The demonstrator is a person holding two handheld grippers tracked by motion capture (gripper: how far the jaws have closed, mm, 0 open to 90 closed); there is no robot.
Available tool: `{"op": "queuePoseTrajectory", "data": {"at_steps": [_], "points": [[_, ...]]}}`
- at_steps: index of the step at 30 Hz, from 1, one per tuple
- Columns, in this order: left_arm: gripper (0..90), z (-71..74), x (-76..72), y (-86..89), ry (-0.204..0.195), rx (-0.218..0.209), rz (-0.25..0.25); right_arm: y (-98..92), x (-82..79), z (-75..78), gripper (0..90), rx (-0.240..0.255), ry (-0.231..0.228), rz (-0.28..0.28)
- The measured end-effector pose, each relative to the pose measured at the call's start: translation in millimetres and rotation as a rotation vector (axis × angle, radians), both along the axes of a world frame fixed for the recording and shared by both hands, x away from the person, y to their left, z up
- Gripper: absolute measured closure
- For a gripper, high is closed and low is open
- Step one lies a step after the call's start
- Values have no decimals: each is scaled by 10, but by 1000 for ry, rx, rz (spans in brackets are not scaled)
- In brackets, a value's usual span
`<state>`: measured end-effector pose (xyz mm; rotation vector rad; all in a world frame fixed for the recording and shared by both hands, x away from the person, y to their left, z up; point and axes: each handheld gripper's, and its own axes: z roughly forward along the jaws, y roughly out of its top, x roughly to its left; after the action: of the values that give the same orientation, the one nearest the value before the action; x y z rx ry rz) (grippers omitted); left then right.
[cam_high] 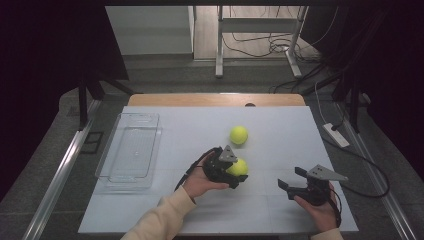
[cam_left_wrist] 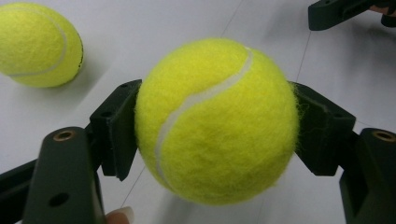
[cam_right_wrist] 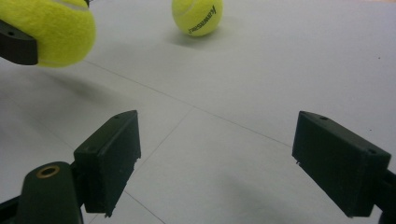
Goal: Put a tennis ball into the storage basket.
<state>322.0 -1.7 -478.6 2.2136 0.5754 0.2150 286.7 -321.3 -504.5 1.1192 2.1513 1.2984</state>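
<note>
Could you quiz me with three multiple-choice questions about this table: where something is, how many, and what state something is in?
1. Where is the clear plastic tray?
A. at the table's left
B. at its right
C. under a ball

2. How many tennis balls are there?
A. one
B. two
C. four

3. What is the left gripper doing?
A. gaping empty
B. clamping a tennis ball
C. holding the tray

Answers:
1. A, it lies near the left edge.
2. B, one is gripped, the other tennis ball lies on the table.
3. B, both pads press its sides.
</note>
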Motion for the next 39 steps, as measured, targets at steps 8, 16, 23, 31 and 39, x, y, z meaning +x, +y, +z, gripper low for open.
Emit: {"op": "queuePoseTrajectory", "data": {"at_steps": [8, 16, 23, 31, 39], "points": [[268, 14, -53, 121, -3, -11, 10, 12, -4, 1, 155, -1, -2, 0], [269, 53, -117, 247, -17, -34, 25, 12, -8, 5, 154, -3, -3, 0], [268, 108, -148, 324, -33, -51, 35, 13, -11, 4, 155, -5, -4, 0], [268, 163, -166, 402, -50, -65, 50, 11, -16, 6, 155, -4, -6, 3], [268, 239, -170, 502, -59, -95, 65, 21, -16, 5, 155, -5, -5, 3]]}}
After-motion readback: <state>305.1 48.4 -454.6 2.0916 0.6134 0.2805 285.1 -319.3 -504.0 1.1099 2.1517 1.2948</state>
